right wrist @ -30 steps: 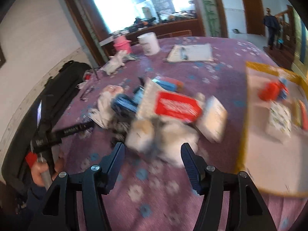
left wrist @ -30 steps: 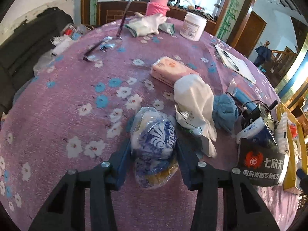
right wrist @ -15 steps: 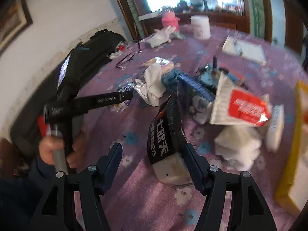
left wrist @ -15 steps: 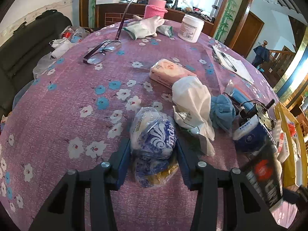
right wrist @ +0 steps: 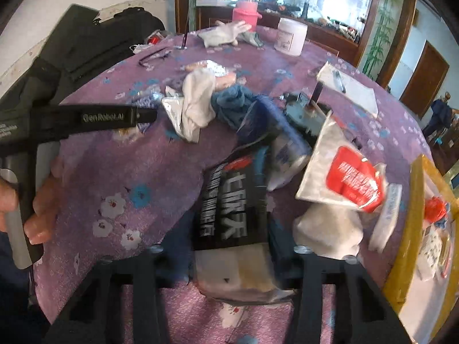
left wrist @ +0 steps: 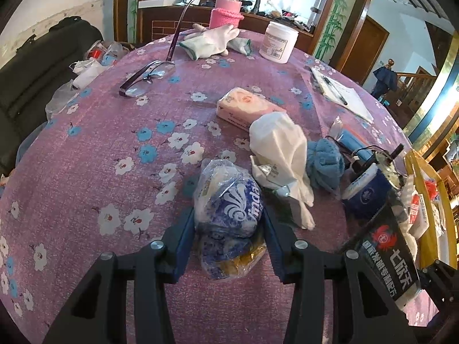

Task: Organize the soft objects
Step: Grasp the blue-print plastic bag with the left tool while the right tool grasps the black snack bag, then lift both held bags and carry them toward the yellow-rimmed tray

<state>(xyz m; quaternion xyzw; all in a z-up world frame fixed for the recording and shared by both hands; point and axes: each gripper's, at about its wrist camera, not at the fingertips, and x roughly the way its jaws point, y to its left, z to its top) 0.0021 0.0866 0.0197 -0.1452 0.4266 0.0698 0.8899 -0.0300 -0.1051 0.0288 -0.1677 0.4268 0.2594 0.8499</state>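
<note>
My left gripper (left wrist: 228,229) is shut on a blue-and-white tissue pack (left wrist: 229,200) in clear wrap, which rests on the purple flowered tablecloth (left wrist: 114,143). In the right wrist view, my right gripper (right wrist: 229,238) points down at a black packet (right wrist: 226,200) with a red logo and pale contents. Its jaws are closing and the packet fills the gap between the fingers. The same black packet (left wrist: 393,252) shows at the lower right of the left wrist view. A white cloth (left wrist: 281,146) and a blue cloth (left wrist: 324,160) lie crumpled mid-table.
A pink tissue pack (left wrist: 246,109), glasses (left wrist: 146,77), white gloves (left wrist: 212,41), a white jar (left wrist: 278,41) and a notepad (left wrist: 341,94) lie farther back. A red-and-silver pouch (right wrist: 344,177) and a white fluffy lump (right wrist: 330,232) sit beside a yellow tray (right wrist: 413,229). A hand (right wrist: 37,200) holds the left gripper.
The right gripper swung over to the black packet, sank towards it and narrowed its jaws around it. The left gripper kept still with the tissue pack.
</note>
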